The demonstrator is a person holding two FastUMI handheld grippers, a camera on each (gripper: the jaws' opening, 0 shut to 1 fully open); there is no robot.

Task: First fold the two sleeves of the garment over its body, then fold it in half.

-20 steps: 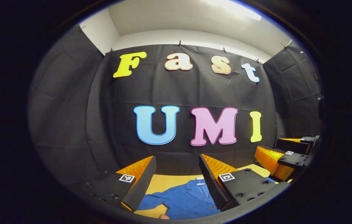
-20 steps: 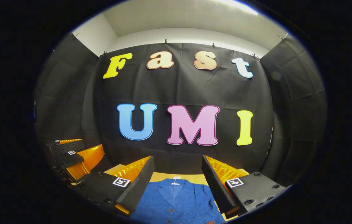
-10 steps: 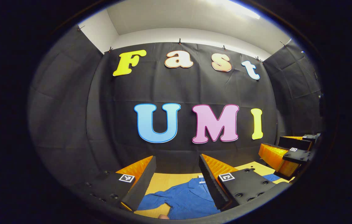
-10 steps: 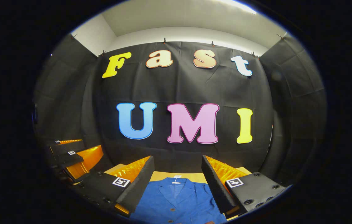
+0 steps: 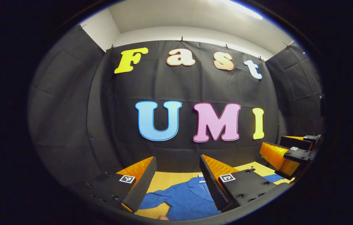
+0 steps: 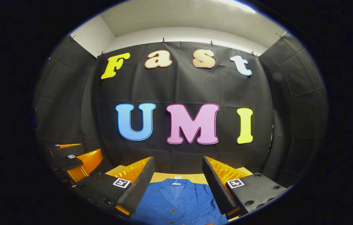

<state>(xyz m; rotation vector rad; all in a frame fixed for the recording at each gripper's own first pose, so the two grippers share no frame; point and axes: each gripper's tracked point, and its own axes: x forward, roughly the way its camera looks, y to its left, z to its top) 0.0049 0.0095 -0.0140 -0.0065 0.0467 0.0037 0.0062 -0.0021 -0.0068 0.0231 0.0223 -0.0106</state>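
Nothing looks folded yet: both sleeves and the halving fold remain, as far as I can judge. Nearest in the left gripper view, the left gripper (image 5: 176, 175) hangs above the table with jaws wide apart, holding nothing; between them the blue shirt (image 5: 186, 200) lies flat on the yellow table (image 5: 167, 179), one sleeve (image 5: 151, 201) stretched out left. The right gripper (image 6: 176, 176) is likewise spread and empty over the buttoned front, collar (image 6: 176, 184) at the far end.
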